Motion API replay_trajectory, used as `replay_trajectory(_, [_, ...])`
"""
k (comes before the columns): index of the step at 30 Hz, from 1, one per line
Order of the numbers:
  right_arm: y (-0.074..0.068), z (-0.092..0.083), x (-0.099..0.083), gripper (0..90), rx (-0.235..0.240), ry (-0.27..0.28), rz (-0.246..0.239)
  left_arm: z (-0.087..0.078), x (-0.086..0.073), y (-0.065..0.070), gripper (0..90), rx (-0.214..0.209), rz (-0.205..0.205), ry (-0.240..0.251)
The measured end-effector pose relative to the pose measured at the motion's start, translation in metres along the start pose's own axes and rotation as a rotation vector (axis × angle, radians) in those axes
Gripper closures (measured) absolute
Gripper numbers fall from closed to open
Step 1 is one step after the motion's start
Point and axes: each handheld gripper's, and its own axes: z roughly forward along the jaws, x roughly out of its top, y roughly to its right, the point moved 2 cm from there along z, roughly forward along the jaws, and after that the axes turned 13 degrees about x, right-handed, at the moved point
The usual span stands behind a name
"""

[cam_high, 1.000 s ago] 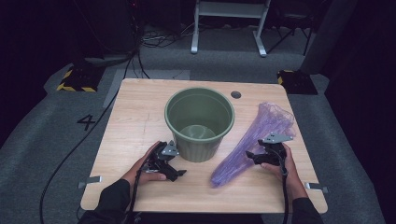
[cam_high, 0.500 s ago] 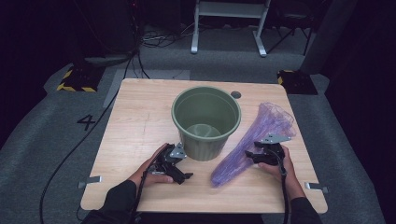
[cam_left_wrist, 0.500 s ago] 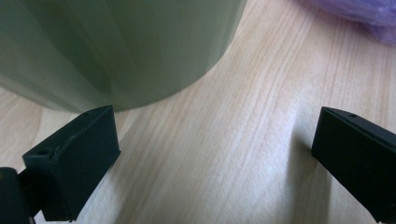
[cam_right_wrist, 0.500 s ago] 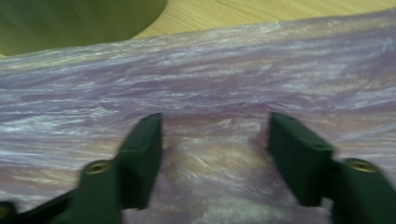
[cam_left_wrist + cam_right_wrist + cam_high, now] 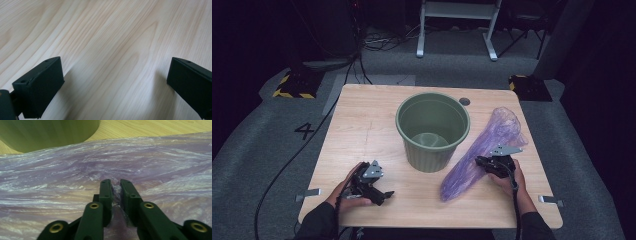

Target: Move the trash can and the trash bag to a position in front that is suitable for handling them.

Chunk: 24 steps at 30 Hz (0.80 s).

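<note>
Table (image 5: 362, 125) of pale wood grain spreads under both tools, with dark grey floor around it. Ahead of the two tools and between them stands a green bin (image 5: 433, 131), upright and open at the top; its curved wall rises just beyond and to one side of the right tool's jaws in the right gripper view (image 5: 45, 132).

A purple plastic bag (image 5: 484, 150) lies flat on the table beside the bin, long and crumpled, running from near the front edge away toward the far right corner. It passes directly under the right tool, and in the right gripper view its wrinkled, see-through film (image 5: 150, 162) stretches across in front of the jaws.

The right gripper (image 5: 490, 163) sits on the middle of the bag, held by a hand whose forearm comes in from the near edge. Its jaws have just been closing, and now they stand almost together with a small pinched fold of the purple film caught between the pads (image 5: 116, 192), so the tool is clenched on the bag.

The left gripper (image 5: 381, 194) rests low over bare wood, well apart from the bag and a little short of the bin. Its jaws stand wide and released, with plain table between the two black fingers (image 5: 37, 87).
</note>
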Motion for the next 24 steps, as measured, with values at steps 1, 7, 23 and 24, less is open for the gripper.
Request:
replay_trajectory(1, [0.0,0.0,0.0,83.6,0.0,0.0,0.003,-0.003,-0.003,-0.002,0.3,0.01,-0.009,0.0])
replay_trajectory(7, [0.001,-0.002,0.002,89.7,0.002,0.016,0.004,-0.012,-0.015,-0.008,0.3,0.046,-0.049,-0.01])
replay_trajectory(23, [0.001,-0.026,0.011,90.0,0.013,0.151,0.008,-0.009,-0.012,-0.012,0.1,0.071,-0.077,-0.015])
replay_trajectory(24, [0.001,-0.027,0.011,90.0,0.011,0.157,0.008,-0.009,-0.012,-0.012,0.1,0.069,-0.079,-0.016])
